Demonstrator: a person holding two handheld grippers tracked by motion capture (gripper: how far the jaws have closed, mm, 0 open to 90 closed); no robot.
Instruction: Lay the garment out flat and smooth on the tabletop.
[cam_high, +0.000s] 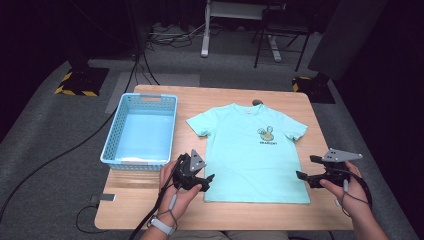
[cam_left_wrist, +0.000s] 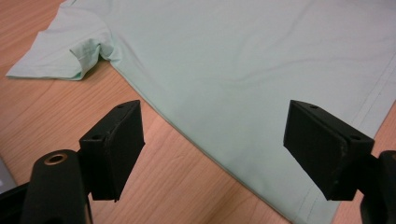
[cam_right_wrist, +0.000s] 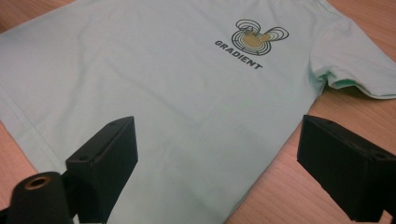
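1 mint T-shirt (cam_high: 252, 150) lies flat on the wooden table (cam_high: 150, 200), 1 blue basket (cam_high: 141, 131) just to its left. 2 grippers flank its hem: the left gripper (cam_high: 207, 181) and the right gripper (cam_high: 302, 167), each with 2 jaws spread wide, holding nothing.
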